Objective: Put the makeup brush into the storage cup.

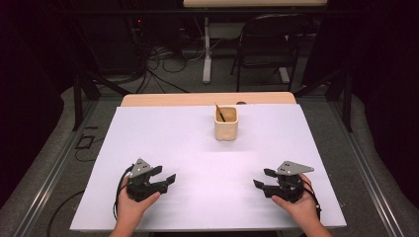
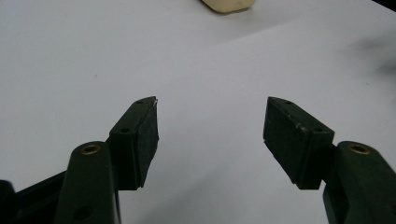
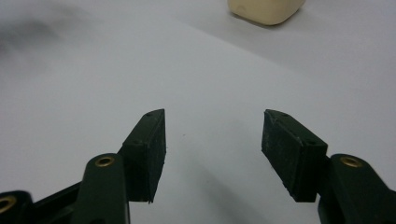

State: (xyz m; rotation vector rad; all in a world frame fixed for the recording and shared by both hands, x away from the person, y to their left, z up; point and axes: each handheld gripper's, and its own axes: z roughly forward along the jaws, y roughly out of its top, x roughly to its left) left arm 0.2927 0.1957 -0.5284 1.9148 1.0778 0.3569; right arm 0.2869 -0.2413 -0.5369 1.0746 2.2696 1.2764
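White sheeting covers the bench [image 1: 163,148], leaving a strip of pale wood bare along the far edge. A cream cup [image 1: 226,123] stands upright on the far half, a little right of centre, with a thin brown stick [image 1: 220,113] leaning inside it. Nothing else sits on the sheet, so the stretch between the cup and both hands lies free.

The left claw [image 1: 167,179] rests near the front edge on the left, its jaws spread wide with only white surface between them. The right claw [image 1: 260,178] rests near the front edge on the right, jaws likewise apart and holding nothing. Both point inward and stand well apart from each other and from the cup.

Beyond the far edge are a dark folding chair [image 1: 269,44], a white desk leg and loose cables on the floor. Black frame posts flank the bench's left and right sides.
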